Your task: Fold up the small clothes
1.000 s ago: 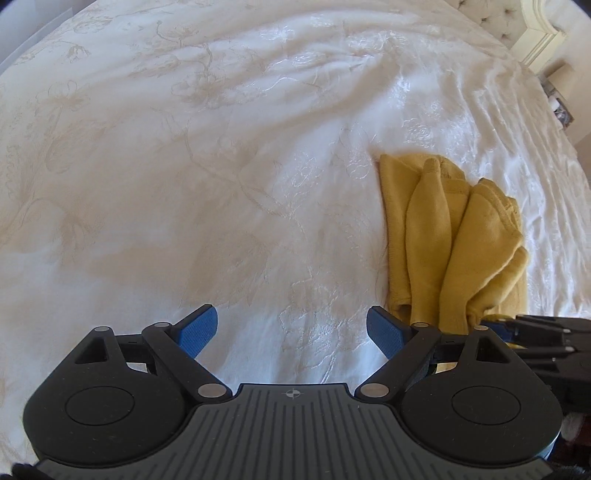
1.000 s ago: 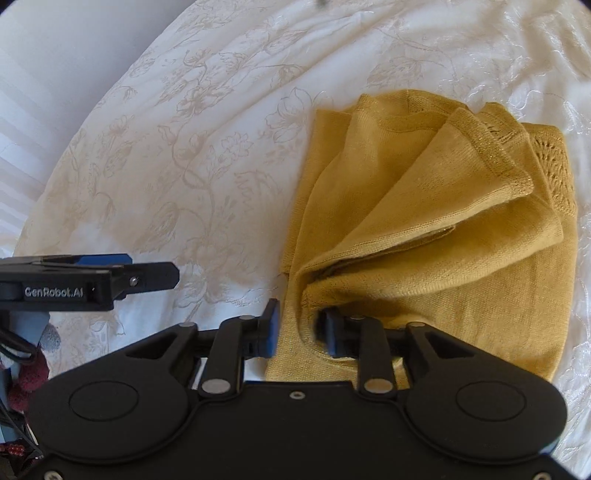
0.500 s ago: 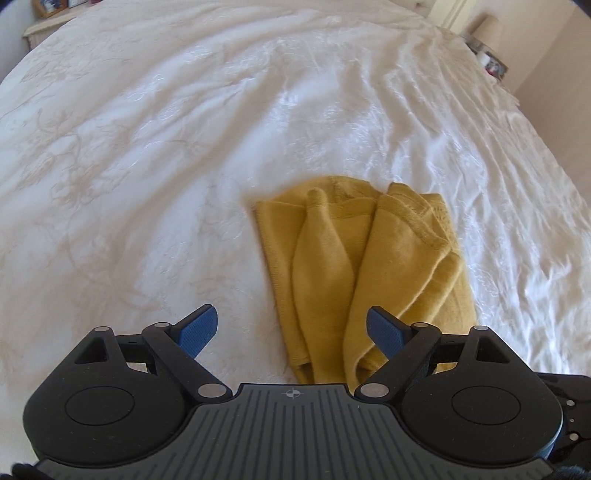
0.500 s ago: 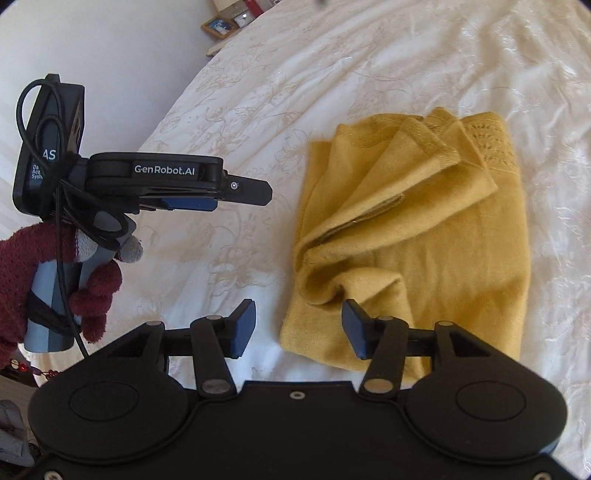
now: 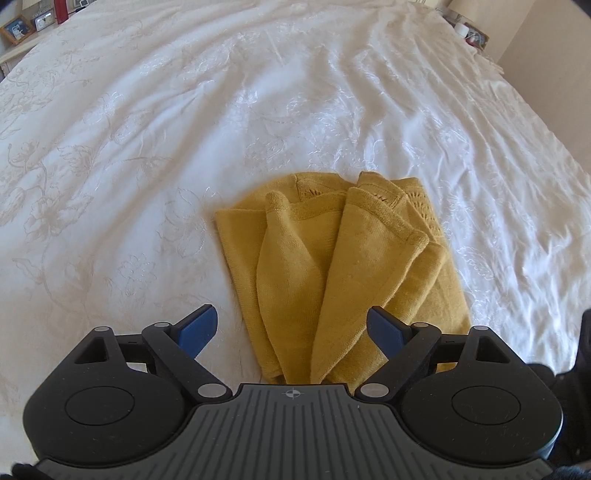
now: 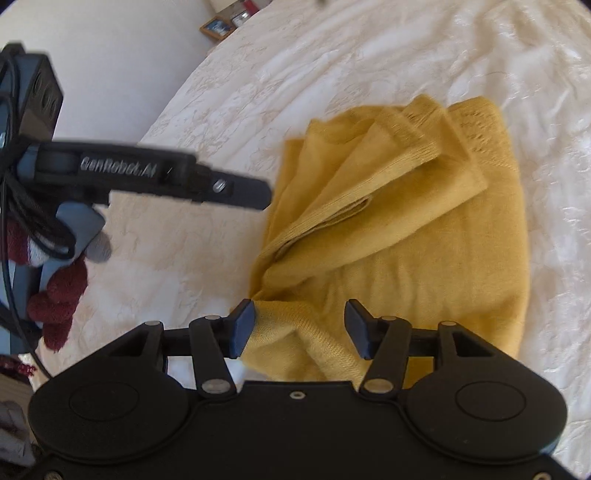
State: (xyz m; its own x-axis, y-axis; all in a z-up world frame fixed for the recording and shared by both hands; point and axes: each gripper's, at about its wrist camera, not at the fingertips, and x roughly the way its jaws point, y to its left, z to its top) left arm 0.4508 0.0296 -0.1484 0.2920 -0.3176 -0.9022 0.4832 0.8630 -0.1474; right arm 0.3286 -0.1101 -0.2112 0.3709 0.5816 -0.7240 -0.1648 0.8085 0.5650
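A mustard-yellow knit garment point(image 5: 340, 273) lies folded in loose pleats on the white embroidered bedspread point(image 5: 184, 129). My left gripper point(image 5: 291, 328) is open, its blue pads wide apart, with the garment's near edge between and below them. In the right wrist view the garment point(image 6: 424, 240) fills the middle. My right gripper point(image 6: 299, 328) is open, its jaws standing either side of the garment's near left corner. The left gripper's body point(image 6: 177, 181), held by a hand in a maroon glove point(image 6: 55, 295), shows at the left.
Picture frames point(image 5: 14, 29) stand on a shelf beyond the bed's far left. Small items point(image 5: 469, 31) sit on a bedside stand at the far right. The bedspread is wrinkled around the garment.
The right gripper opened and let go of the garment's corner, then moved back close to it. The left gripper swung over so the garment is centred before it.
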